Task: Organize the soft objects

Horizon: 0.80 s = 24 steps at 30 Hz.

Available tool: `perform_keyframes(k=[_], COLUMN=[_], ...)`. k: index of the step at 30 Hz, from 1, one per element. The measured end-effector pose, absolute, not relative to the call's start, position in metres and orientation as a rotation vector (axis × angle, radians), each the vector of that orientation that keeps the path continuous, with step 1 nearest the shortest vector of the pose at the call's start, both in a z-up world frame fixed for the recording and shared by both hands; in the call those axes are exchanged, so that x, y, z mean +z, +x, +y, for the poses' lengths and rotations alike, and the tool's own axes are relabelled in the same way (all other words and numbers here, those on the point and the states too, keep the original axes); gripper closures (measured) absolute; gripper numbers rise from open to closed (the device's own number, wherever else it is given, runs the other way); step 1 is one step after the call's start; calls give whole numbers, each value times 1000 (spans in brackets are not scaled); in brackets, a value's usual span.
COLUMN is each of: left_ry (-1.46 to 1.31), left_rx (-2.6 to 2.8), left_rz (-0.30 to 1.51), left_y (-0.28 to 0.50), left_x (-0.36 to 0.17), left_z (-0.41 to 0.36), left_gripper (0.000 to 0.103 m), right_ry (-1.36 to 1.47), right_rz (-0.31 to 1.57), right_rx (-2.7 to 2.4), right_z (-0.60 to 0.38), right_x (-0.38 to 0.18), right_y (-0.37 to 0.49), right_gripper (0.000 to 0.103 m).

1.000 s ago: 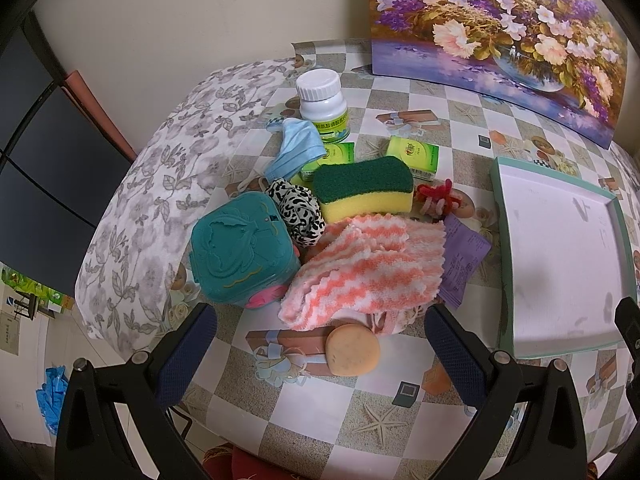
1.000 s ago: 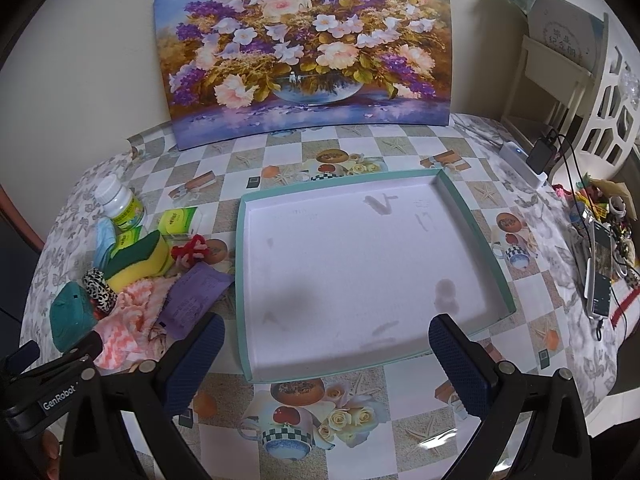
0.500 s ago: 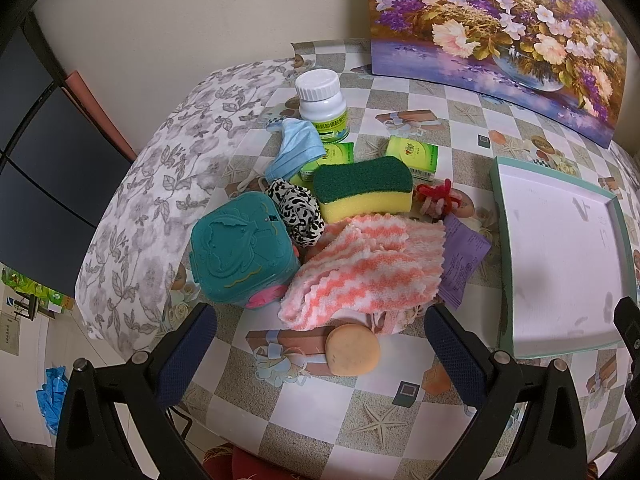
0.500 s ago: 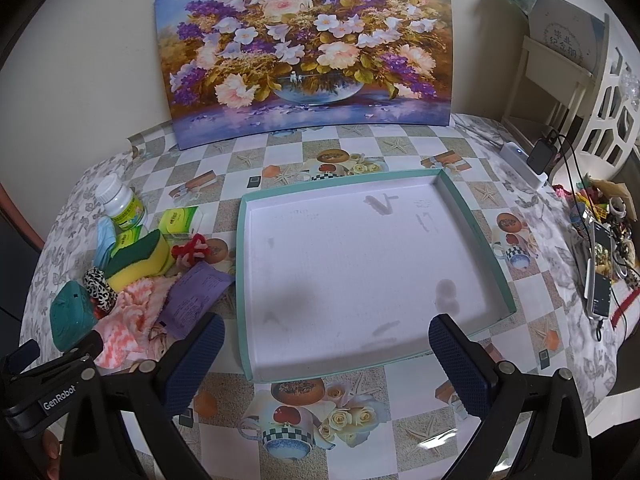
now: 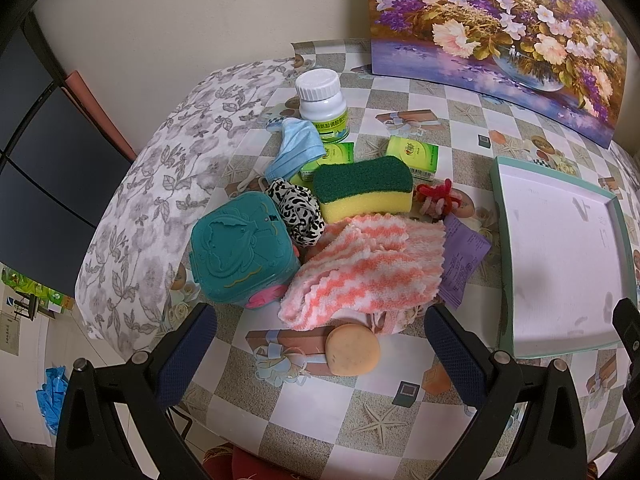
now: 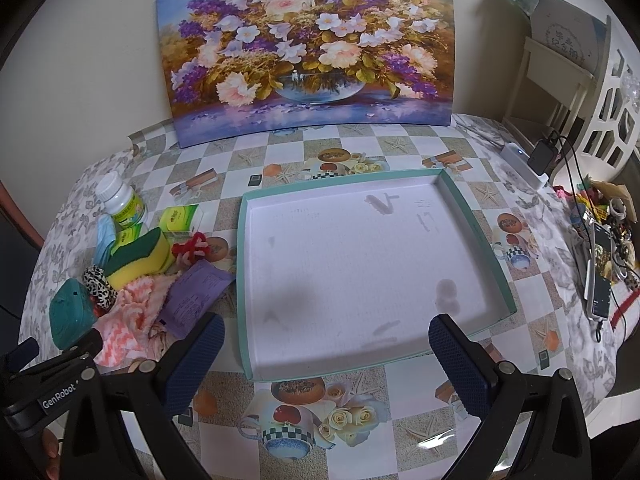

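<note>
A pile of soft things lies on the checkered table: a pink-and-white striped cloth, a green-and-yellow sponge, a leopard-print scrunchie, a blue face mask, a red pipe-cleaner piece and a round orange puff. My left gripper is open and empty just in front of the pile, straddling the puff. My right gripper is open and empty above the near edge of the white tray with a teal rim. The pile shows at the left in the right wrist view.
A teal plastic box, a white pill bottle, green packets and a purple leaflet sit among the pile. A flower painting leans on the wall. Phones and cables lie at the table's right edge.
</note>
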<state>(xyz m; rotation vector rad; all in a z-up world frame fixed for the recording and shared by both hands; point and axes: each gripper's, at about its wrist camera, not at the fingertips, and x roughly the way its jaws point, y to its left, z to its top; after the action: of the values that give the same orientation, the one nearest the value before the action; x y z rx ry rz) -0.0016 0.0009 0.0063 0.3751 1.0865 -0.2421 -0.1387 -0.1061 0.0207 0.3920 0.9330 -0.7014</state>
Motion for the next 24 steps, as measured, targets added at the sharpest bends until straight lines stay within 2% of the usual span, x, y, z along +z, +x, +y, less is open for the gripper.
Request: perform_keyframes(k=[14,24], left_ry=[362,311], left_rx=[-247,-193], left_rz=[1105,1239], left_y=[0,17], left_x=[4,-25], left_z=[3,16], left_gripper=[0,0], right_ry=[384,457], right_rz=[945,1025], right_rx=[-679,-478], right_z=[-104,-90], right_x=[19,-11], right_y=[-137,-106], right_gripper=[0,0])
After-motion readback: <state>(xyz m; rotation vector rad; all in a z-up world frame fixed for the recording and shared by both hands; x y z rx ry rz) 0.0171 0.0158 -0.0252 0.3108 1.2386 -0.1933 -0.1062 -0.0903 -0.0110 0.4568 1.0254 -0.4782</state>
